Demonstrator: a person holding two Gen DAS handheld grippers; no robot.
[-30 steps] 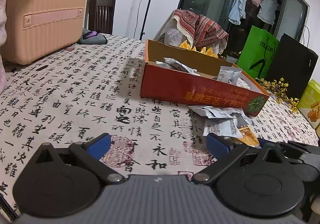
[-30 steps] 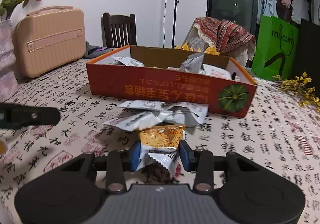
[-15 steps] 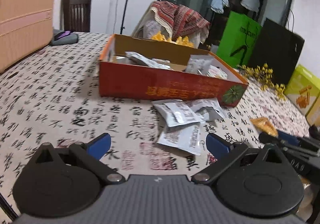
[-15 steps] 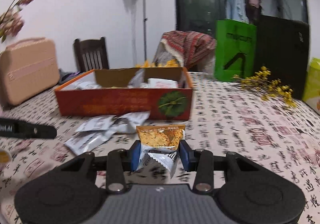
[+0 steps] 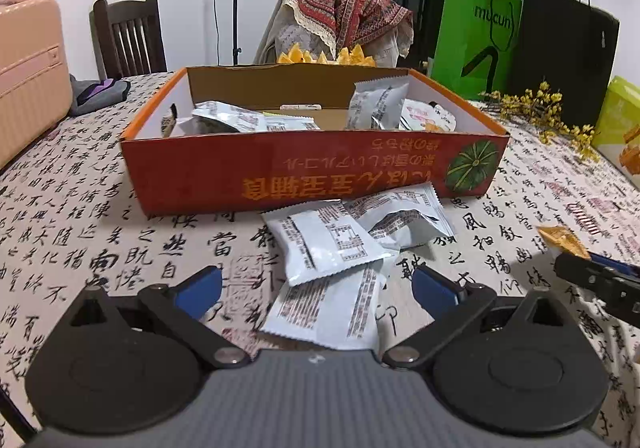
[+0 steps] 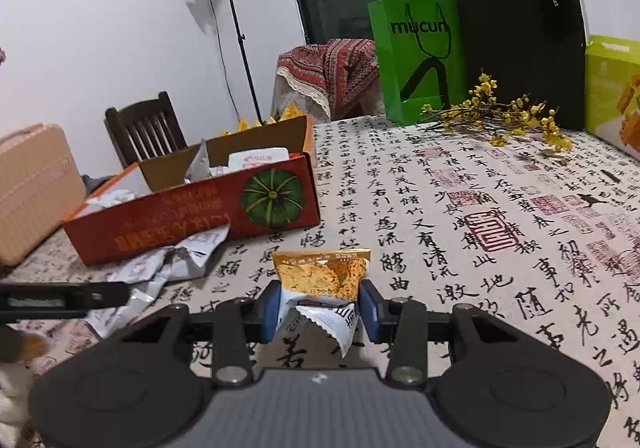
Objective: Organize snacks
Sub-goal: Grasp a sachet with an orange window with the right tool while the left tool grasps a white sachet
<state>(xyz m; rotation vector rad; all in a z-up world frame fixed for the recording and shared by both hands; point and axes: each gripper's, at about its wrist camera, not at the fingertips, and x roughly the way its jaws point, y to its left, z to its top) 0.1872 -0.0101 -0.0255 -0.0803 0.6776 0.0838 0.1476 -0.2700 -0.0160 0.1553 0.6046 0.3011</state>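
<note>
Right gripper (image 6: pixel 320 312) clamps an orange packet (image 6: pixel 322 276), frame centre, clear of the box (image 6: pixel 192 220) at left. Left gripper (image 5: pixel 316 288) gapes wide over white packets (image 5: pixel 332 244) at lower centre. Sorting step; next probably needs a drop spot.

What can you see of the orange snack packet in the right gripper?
The orange snack packet is a small glossy pouch, printed with crispy golden pieces above and white below, with crimped serrated ends. It stands upright above the tablecloth, pinched at both sides by the right gripper, lower corner folded forward. Only the blue pads touch it.
</note>
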